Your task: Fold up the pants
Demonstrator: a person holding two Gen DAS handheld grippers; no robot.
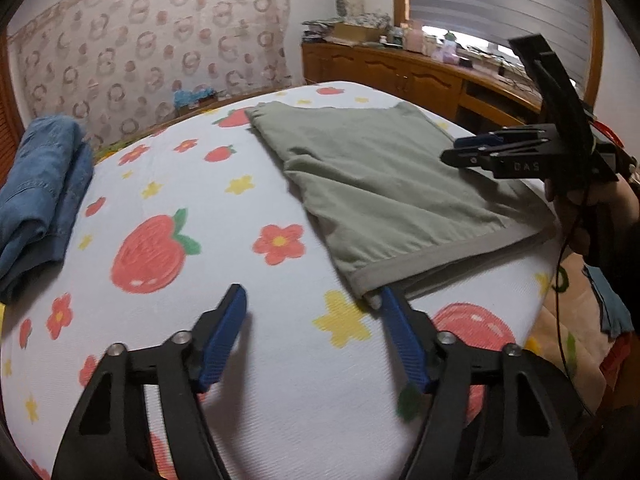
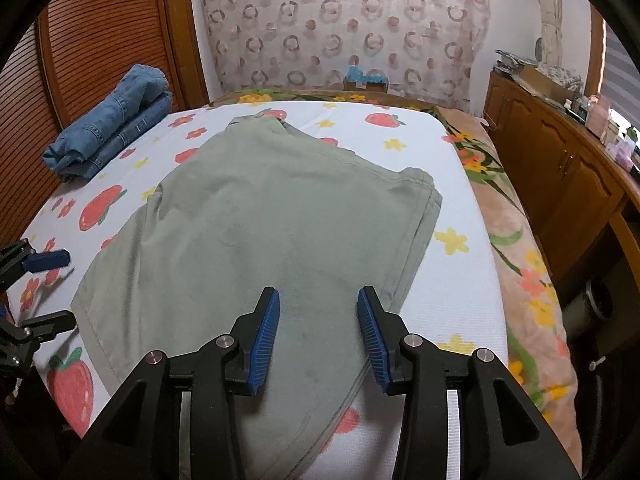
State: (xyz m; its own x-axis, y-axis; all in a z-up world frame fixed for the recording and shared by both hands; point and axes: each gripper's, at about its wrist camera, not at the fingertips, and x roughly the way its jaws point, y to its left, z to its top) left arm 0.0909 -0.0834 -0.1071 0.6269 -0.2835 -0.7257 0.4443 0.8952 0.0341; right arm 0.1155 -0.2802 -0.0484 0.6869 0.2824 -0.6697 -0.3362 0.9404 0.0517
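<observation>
With the jaws of both the left gripper (image 1: 312,304) and right gripper (image 2: 318,300) apart and empty, only 1 layer of the sage-green folded cotton pants (image 2: 256,216) could be pinched, so the fold would be dragged askew across the strawberry-printed bed sheet (image 1: 248,360).

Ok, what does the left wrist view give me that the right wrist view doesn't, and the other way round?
Only the left wrist view shows the right gripper from the side, a hand below it, hovering over the green pants, and the window blind above the cabinet.

Only the right wrist view shows the wooden slatted door behind the folded jeans, and the pants' stacked folded edge on the right.

Both show the green pants lying on the strawberry-print sheet, the jeans, the patterned curtain, and jaws that stand apart with nothing gripped.
</observation>
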